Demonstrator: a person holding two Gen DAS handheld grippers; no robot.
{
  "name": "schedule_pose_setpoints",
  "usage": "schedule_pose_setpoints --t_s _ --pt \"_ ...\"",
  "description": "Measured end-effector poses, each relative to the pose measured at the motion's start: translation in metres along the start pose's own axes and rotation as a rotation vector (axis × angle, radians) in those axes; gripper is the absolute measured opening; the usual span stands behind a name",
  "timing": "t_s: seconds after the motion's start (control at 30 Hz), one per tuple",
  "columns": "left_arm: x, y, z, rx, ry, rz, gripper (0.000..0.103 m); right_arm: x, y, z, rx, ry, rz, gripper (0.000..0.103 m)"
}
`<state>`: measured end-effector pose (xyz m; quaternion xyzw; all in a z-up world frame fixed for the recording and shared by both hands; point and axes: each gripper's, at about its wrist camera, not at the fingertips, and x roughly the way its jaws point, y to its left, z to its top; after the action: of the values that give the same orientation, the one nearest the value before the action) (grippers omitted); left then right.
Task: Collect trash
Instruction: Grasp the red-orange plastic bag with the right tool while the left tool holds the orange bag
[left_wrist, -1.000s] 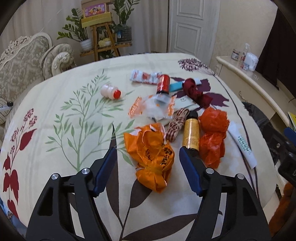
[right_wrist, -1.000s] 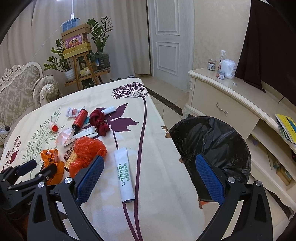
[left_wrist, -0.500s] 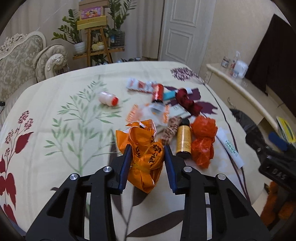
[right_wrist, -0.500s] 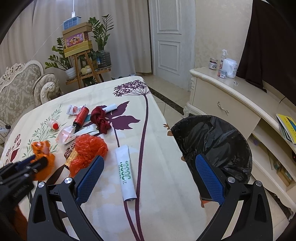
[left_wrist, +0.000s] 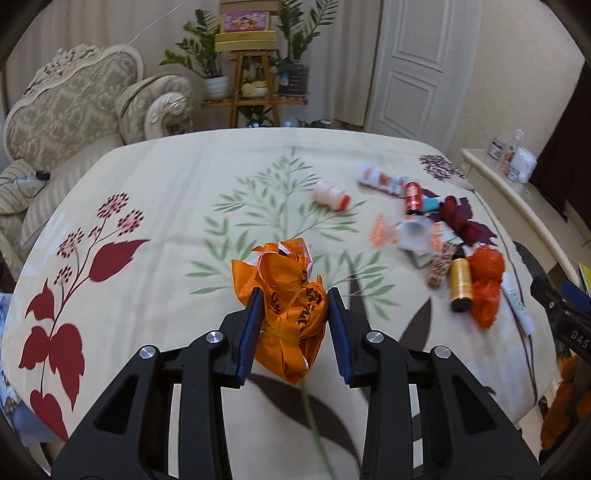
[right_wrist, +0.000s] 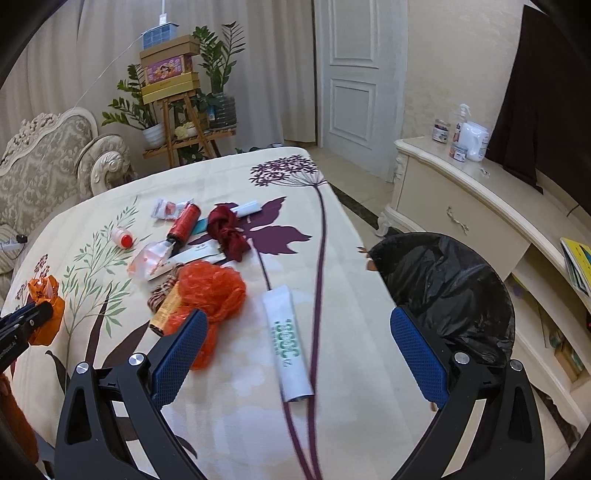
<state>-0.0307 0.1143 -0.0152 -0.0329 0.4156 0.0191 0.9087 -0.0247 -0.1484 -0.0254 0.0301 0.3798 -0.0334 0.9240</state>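
A: Left tool?
B: Its jaws have just been closing, and both blue pads now press the sides of the crumpled orange bag. The bag sits between the fingers, above the flowered desk.

A: Right tool?
B: Spread wide, gripping nothing. A white tube lies on the desk between its fingers. A red-orange net bag and a gold bottle lie just beyond its left finger.

A: Receptacle?
B: A bin with a black liner stands off the desk's edge, just beyond the right finger.

A: Other trash?
B: A red can, a dark red cloth and a small white bottle lie farther ahead.
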Motion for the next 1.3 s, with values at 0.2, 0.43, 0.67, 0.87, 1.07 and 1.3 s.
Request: schedule_pose_setpoints --t_s 0.2,0.43,0.67,0.87,1.07,1.3 --pt "0.001 0.010 -0.006 -0.013 -0.005 0.008 0.034 0.004 0.022 0.002 -0.038 0.006 0.000 0.062" --pt "0.000 0.007 -0.004 0.007 -0.049 0.025 0.034 0.015 0.038 0.006 -0.016 0.049 0.055 0.062" --pt "0.006 0.009 -0.001 -0.009 -0.048 0.003 0.034 0.030 0.059 0.003 -0.066 0.085 0.020 0.062" --pt "0.013 0.004 -0.001 -0.013 -0.034 -0.026 0.034 0.038 0.062 0.002 -0.068 0.100 0.026 0.061" --pt "0.018 -0.005 -0.001 -0.007 -0.022 -0.044 0.034 0.047 0.061 -0.004 -0.047 0.146 0.080 0.046" --pt "0.018 -0.027 -0.002 0.028 -0.025 -0.079 0.034 0.036 0.053 -0.005 -0.051 0.097 0.076 0.034"
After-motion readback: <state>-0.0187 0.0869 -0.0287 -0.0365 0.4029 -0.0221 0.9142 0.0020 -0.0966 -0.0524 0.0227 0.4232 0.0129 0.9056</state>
